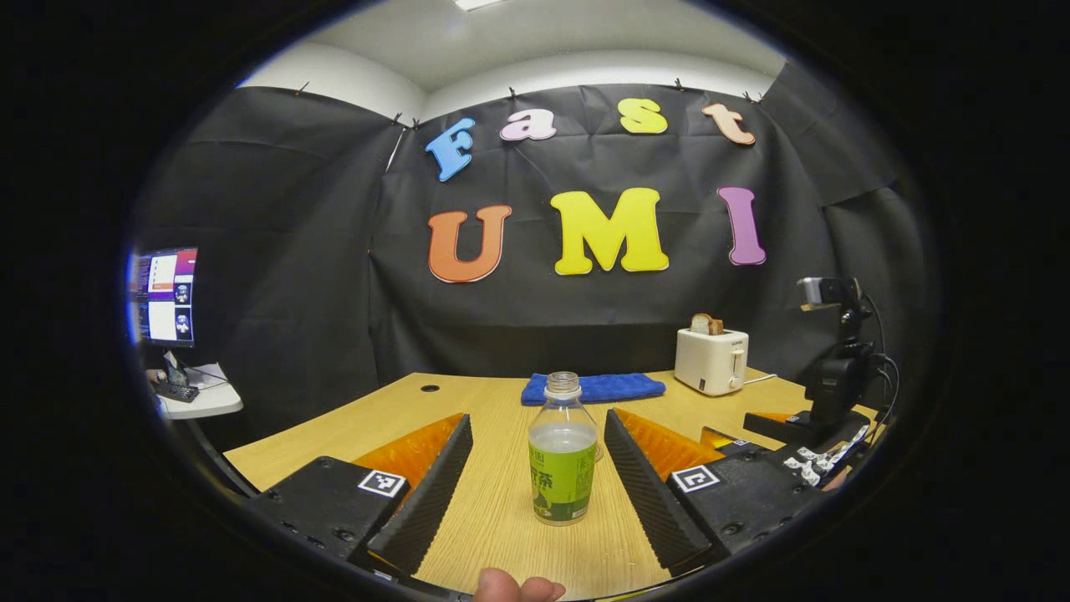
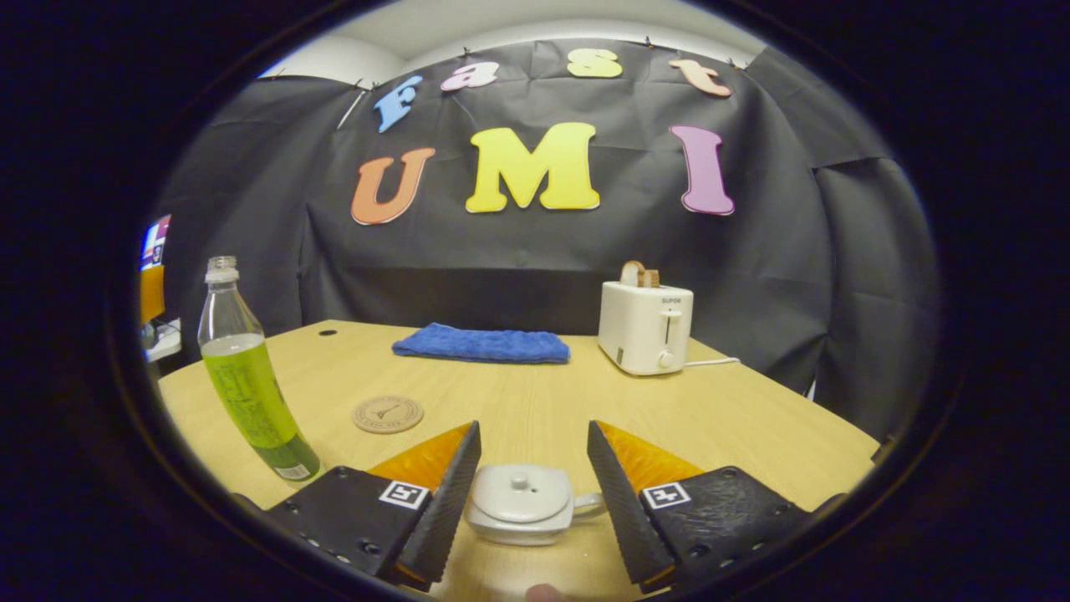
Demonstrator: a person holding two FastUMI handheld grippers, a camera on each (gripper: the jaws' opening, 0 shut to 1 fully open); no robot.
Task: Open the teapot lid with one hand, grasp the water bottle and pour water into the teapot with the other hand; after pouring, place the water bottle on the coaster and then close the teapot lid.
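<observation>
In the left gripper view, the left gripper (image 1: 535,468) sits at the bottom of the frame with its jaws spread wide, and the water bottle (image 1: 563,451) stands upright on the tabletop (image 1: 493,518) between them at lower centre, touching neither finger. The bottle is uncapped, partly filled with clear liquid and wrapped in a green label. Behind it, in the middle of the frame, a folded blue towel (image 1: 593,388) lies on the tabletop, and to the right of that stands a white toaster (image 1: 710,359) with a slice of bread (image 1: 706,323) poking out of its slot. At the right edge another gripper rig (image 1: 823,393) with a small camera on top rests near the tabletop, and a lit monitor (image 1: 165,297) shows at the left edge. In the right gripper view, the right gripper (image 2: 533,477) is also at the bottom of the frame with its jaws open, and the white teapot (image 2: 522,504) sits between them at lower centre with its lid (image 2: 520,491) in place; whether the fingers touch the pot I cannot tell. In that view the round coaster (image 2: 387,414) lies bare on the tabletop left of centre, and the bottle stands at the far left of the frame, well apart from the teapot.
</observation>
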